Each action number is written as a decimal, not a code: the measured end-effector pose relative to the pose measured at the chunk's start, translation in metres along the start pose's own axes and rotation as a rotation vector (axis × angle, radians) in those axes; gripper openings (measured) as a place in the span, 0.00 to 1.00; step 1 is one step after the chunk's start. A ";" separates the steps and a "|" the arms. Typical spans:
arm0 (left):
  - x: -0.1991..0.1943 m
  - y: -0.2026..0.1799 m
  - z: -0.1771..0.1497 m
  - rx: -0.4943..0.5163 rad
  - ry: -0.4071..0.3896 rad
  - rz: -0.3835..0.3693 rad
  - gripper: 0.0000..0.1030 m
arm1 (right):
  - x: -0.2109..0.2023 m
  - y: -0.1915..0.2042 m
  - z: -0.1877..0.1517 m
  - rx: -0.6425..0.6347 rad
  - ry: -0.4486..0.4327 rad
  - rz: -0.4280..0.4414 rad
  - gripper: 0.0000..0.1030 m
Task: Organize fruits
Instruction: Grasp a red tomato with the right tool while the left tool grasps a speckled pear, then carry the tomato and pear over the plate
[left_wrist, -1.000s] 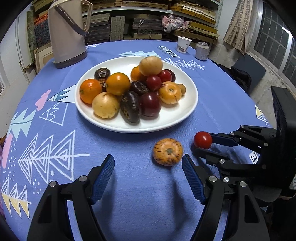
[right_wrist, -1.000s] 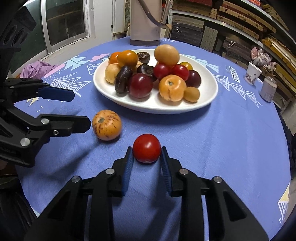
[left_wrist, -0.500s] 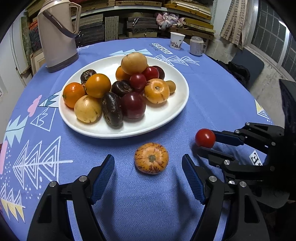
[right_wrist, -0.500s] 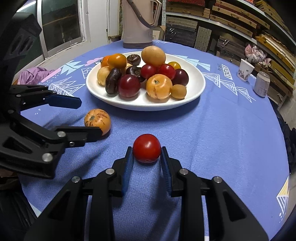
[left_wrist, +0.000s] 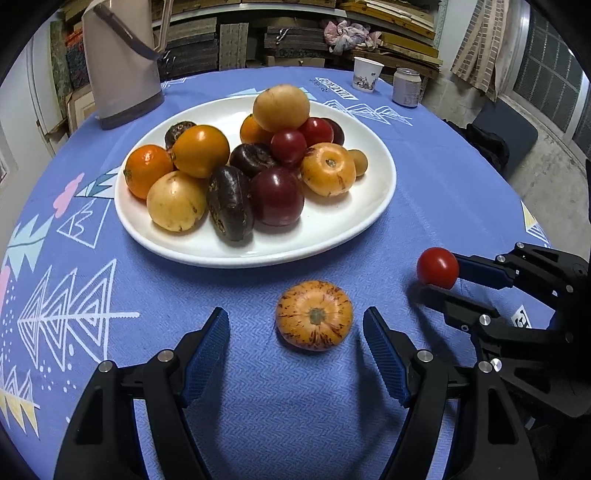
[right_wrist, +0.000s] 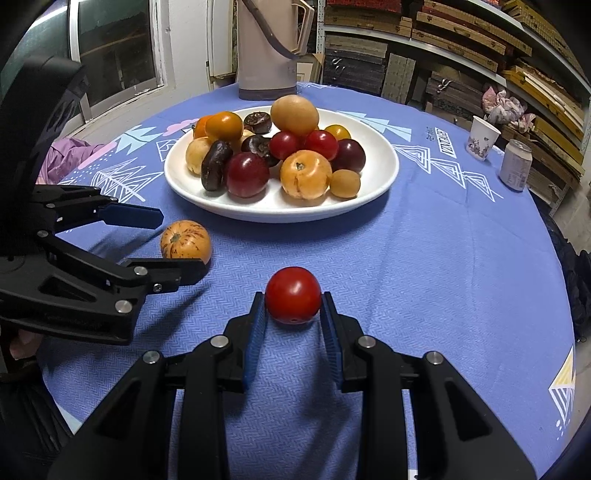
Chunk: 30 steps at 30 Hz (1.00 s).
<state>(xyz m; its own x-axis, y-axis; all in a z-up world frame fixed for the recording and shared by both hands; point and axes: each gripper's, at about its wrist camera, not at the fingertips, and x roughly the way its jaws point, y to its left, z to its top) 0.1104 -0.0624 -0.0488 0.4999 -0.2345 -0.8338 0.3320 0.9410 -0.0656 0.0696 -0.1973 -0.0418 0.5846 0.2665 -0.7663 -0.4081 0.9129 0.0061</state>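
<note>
1. Red tomato (right_wrist: 293, 295) clamped between the blue pads of the right gripper (right_wrist: 293, 314), just above the blue tablecloth (right_wrist: 424, 277).
2. Speckled orange fruit (left_wrist: 314, 315) on the cloth between the wide-open jaws of the left gripper (left_wrist: 295, 347), touching neither pad.
3. White plate (left_wrist: 332, 229) of piled fruit just beyond.
4. Whether the tomato touches the cloth: unclear.
</note>
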 end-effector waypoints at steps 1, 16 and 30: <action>0.002 0.001 0.000 -0.002 0.005 -0.003 0.73 | 0.000 0.000 0.000 -0.001 0.000 0.001 0.28; 0.014 -0.006 0.005 0.008 0.006 0.012 0.72 | 0.002 0.002 0.000 0.003 0.004 0.001 0.28; 0.011 0.000 0.006 -0.025 0.004 -0.014 0.46 | -0.001 0.003 0.002 0.000 -0.002 0.001 0.28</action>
<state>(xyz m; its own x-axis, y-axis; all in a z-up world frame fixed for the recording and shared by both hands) 0.1203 -0.0668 -0.0544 0.4918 -0.2465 -0.8351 0.3186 0.9435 -0.0909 0.0693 -0.1942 -0.0391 0.5857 0.2683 -0.7648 -0.4090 0.9125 0.0068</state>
